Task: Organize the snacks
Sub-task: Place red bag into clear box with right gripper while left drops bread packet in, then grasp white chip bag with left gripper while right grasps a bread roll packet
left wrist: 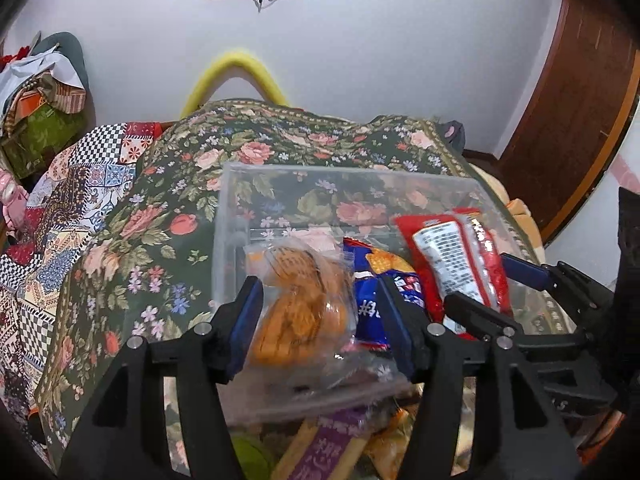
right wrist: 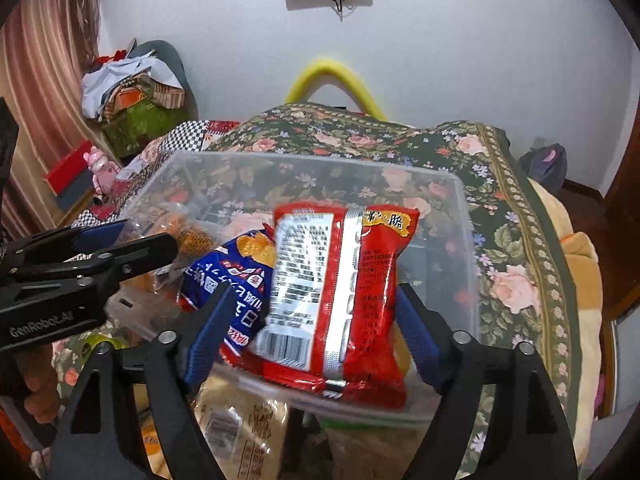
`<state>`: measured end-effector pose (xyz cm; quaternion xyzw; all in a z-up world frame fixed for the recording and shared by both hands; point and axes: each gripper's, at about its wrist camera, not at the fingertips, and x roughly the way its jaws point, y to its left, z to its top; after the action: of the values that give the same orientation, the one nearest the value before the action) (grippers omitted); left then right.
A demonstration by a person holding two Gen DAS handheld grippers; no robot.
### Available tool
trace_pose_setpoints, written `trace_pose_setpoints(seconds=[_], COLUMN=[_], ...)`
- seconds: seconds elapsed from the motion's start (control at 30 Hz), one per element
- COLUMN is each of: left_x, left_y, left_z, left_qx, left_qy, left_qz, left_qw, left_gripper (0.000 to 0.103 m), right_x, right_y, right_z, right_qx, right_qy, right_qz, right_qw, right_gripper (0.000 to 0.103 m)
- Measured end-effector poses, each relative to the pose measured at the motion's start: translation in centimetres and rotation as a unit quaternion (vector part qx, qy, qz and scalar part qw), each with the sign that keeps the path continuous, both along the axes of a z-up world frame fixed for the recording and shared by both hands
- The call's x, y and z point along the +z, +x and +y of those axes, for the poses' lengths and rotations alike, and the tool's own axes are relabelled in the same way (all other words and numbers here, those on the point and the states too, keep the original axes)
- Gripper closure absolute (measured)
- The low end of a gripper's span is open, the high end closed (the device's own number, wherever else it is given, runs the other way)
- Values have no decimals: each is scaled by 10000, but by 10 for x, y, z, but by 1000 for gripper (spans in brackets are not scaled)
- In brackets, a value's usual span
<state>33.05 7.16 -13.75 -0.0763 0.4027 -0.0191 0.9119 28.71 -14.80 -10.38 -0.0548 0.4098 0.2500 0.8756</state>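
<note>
A clear plastic bin (left wrist: 240, 184) (right wrist: 460, 200) stands on the floral cloth. My left gripper (left wrist: 320, 320) is shut on a clear bag of orange biscuits (left wrist: 304, 304) at the bin's near left. My right gripper (right wrist: 316, 328) is shut on a red snack packet (right wrist: 344, 292) over the bin's near right side; the packet also shows in the left wrist view (left wrist: 460, 264). A blue snack bag (left wrist: 384, 280) (right wrist: 236, 276) lies in the bin between them. The left gripper shows at the left of the right wrist view (right wrist: 120, 240), the right gripper at the right of the left wrist view (left wrist: 492, 288).
More snack packs lie in front of the bin: a purple-labelled one (left wrist: 328, 448) and a beige one (right wrist: 248, 428). The floral cloth (left wrist: 160, 220) covers the table, a patchwork cloth (left wrist: 60, 208) lies to the left. A pile of bags (right wrist: 132, 96) stands at the wall.
</note>
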Motion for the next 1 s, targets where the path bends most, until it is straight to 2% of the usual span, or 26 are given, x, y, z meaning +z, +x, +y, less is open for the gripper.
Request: trace_pose_setpoints(seconds=[0.27, 0.47, 0.73, 1.0], left_x=[52, 70, 50, 9], left_y=[-46, -87, -140, -180], left_z=[4, 11, 27, 35], left_qx=[-86, -107, -81, -93], left_qy=[112, 121, 235, 239], left_qz=[-498, -573, -256, 186], left_qw=[9987, 9982, 9994, 9995], left_gripper=[37, 34, 33, 33], right_x=[25, 43, 42, 14], right_y=[-26, -57, -93, -123], right_z=[-16, -23, -33, -31], right_qx=[-52, 13, 60, 151], right_qy=[228, 307, 424, 196], right_qz=[-160, -344, -221, 163], right_qw=[9996, 9989, 9988, 9996], right_gripper=[16, 12, 8, 8])
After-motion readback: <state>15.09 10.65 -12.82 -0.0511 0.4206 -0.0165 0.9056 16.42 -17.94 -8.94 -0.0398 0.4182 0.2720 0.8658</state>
